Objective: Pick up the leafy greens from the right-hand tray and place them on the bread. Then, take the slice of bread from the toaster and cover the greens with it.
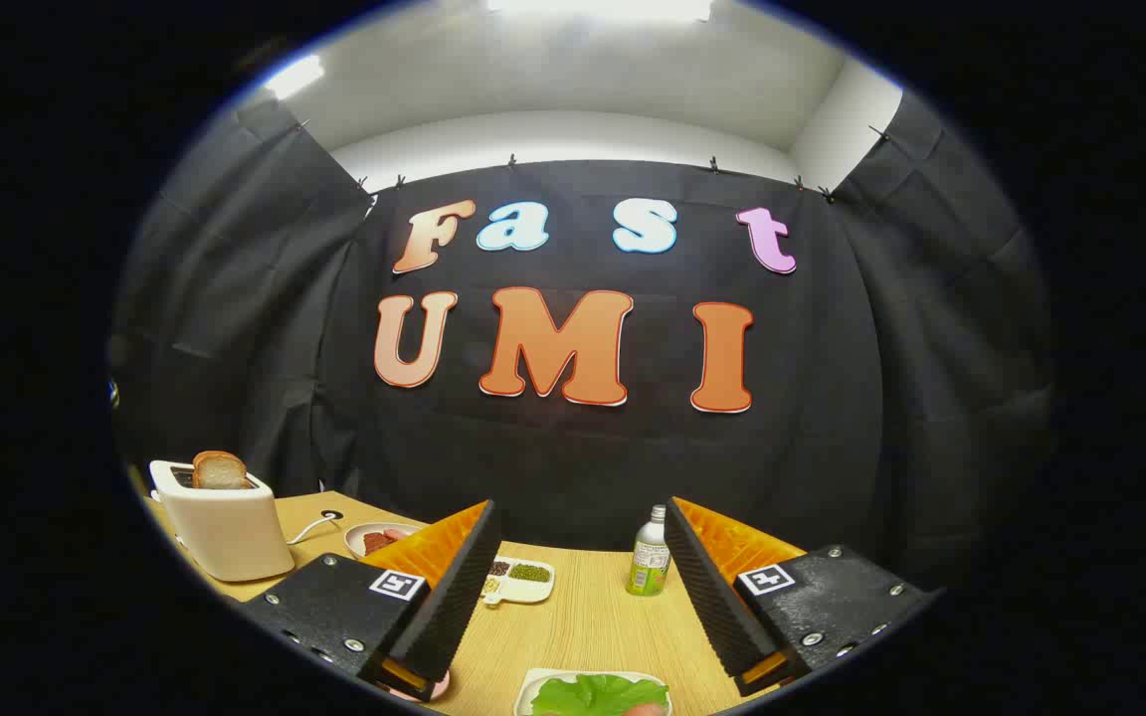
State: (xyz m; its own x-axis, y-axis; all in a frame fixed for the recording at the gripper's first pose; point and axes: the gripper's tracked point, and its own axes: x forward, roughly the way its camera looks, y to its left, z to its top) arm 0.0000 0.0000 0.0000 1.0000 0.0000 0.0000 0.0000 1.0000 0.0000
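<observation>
My gripper [578,597] is open above the wooden table [593,622], its two black ribbed fingers [449,597] wide apart with nothing between them. Low between the fingers lies a white tray [533,684] holding leafy greens [598,693] and something reddish beside them. Far off beyond the left finger stands a white toaster [225,532] with a slice of bread [220,469] sticking up out of its slot. The bread to be covered is hidden from me.
A small white plate [359,532] with reddish food sits just behind the left finger. A white divided dish [523,592] of seeds lies beyond the fingers. A green-labelled bottle [649,552] stands by the right finger. The toaster's cord [309,527] runs across the table.
</observation>
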